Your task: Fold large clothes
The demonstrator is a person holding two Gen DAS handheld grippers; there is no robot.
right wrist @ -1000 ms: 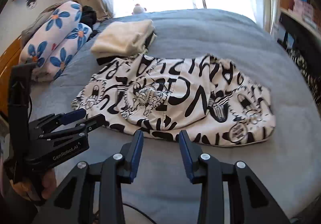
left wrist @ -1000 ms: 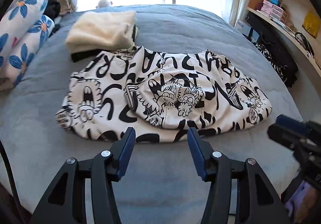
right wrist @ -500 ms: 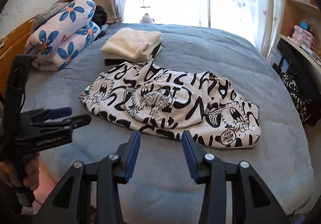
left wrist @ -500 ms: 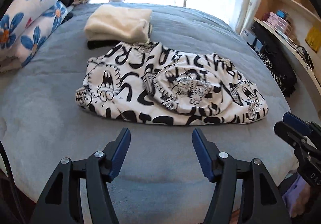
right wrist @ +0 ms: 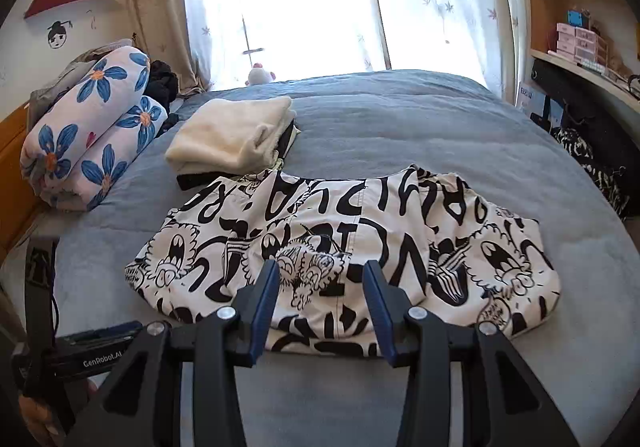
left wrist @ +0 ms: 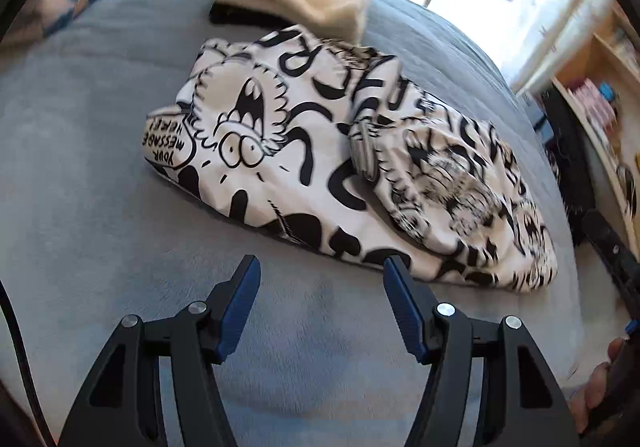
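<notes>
- White cotton-like garment (right wrist: 352,243) covered in bold black lettering and cartoon monster faces lies partly folded, rumpled, on the grey-blue bed (right wrist: 400,119).
- Cream folded blanket (right wrist: 232,135) touches it at 11 o'clock; floral pillows (right wrist: 88,127) sit further toward 9.
- Left claw (left wrist: 320,271) hangs above the garment's near hem, jaws apart, holding nothing.
- Right claw (right wrist: 320,275) stands narrower, also empty, over the hem at 6 o'clock.

Both hand-held grippers (left wrist: 320,267) (right wrist: 320,273) agape, empty.
</notes>
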